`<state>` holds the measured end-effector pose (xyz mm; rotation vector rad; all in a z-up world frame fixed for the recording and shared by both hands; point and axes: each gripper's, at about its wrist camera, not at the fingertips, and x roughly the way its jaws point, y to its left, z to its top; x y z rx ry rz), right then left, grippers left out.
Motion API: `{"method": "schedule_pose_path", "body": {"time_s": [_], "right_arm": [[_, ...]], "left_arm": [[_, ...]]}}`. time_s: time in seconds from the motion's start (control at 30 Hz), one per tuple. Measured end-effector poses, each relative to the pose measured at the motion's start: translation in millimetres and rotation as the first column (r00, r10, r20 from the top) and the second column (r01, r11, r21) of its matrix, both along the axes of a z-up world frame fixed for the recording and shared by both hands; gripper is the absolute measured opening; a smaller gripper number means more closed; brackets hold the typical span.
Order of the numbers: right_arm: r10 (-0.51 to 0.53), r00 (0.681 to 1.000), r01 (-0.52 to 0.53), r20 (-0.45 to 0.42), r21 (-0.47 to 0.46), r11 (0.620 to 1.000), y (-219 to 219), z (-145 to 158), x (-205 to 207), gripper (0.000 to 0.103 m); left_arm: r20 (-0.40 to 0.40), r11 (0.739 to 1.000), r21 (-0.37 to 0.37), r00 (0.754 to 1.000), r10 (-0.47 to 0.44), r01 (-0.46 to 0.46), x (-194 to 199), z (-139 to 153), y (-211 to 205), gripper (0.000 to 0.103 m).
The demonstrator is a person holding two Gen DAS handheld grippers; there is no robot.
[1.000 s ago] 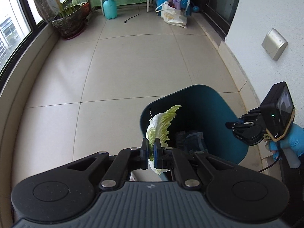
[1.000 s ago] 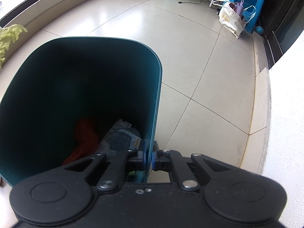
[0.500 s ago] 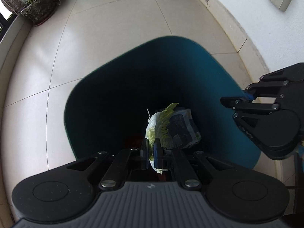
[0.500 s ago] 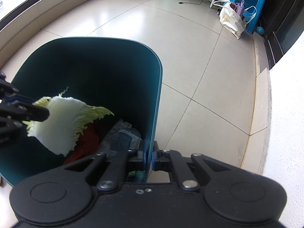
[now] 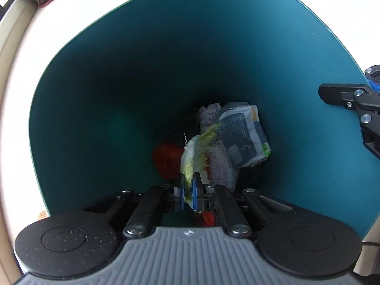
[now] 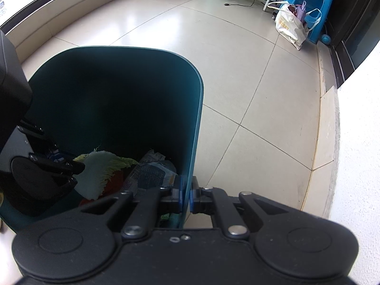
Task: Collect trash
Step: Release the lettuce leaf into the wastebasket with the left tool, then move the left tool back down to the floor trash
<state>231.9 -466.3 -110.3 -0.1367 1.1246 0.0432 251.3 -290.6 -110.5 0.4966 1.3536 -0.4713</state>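
Down inside the teal bin (image 5: pixel 99 99), the left gripper (image 5: pixel 187 191) pointed toward the bottom, its blue pads clenched on the white stalk end of a cabbage leaf (image 5: pixel 197 152). The leaf's pale green frilled edge reached out beyond the pads, hanging above the rubbish already lying on the bin's bottom. Just past the leaf, against the far right of the bottom, lay a crumpled printed wrapper (image 5: pixel 242 137), and to its left a red scrap (image 5: pixel 166 159) showed in the shadow. At the bin's right rim, the right gripper (image 6: pixel 186 198) was clamped on the thin wall, one pad inside and one outside. From the right wrist view the leaf (image 6: pixel 99 171) sat low within the bin's walls, with the left gripper (image 6: pixel 68 168) entering from the left edge. Beyond the bin, on the tiled floor (image 6: pixel 249 95) near the far corner, stood a blue stool (image 6: pixel 306 4) with a white bag (image 6: pixel 289 26) leaning against it.
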Motion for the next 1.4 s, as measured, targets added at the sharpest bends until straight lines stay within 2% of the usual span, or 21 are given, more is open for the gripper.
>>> {"method": "schedule_pose_path", "body": {"time_s": [0.23, 0.37, 0.57, 0.7, 0.97, 1.4], "right_arm": [[-0.001, 1.0, 0.001, -0.003, -0.003, 1.0, 0, 0, 1, 0.005], [-0.001, 1.0, 0.001, -0.004, 0.0, 1.0, -1, 0, 1, 0.005], [-0.002, 1.0, 0.002, -0.003, -0.002, 1.0, -1, 0, 2, 0.005], [-0.002, 1.0, 0.002, -0.005, -0.005, 1.0, 0, 0, 2, 0.005], [-0.004, 1.0, 0.004, -0.008, -0.009, 1.0, 2, 0, 2, 0.005], [-0.013, 1.0, 0.013, -0.017, -0.017, 1.0, 5, -1, 5, 0.005]], "left_arm": [[0.001, 0.998, -0.069, 1.0, -0.004, 0.004, -2, 12, 9, 0.006], [0.026, 0.994, -0.104, 0.999, -0.021, 0.024, -6, 26, 11, 0.006], [0.078, 0.985, -0.167, 0.997, -0.027, 0.039, -17, 59, 30, 0.006], [0.096, 0.981, -0.193, 0.995, 0.008, 0.01, -17, 76, 49, 0.007], [0.216, 0.984, -0.178, 0.974, 0.066, -0.027, -21, 112, 93, 0.007], [0.223, 0.975, -0.11, 0.951, 0.212, -0.192, -15, 106, 198, 0.007]]}}
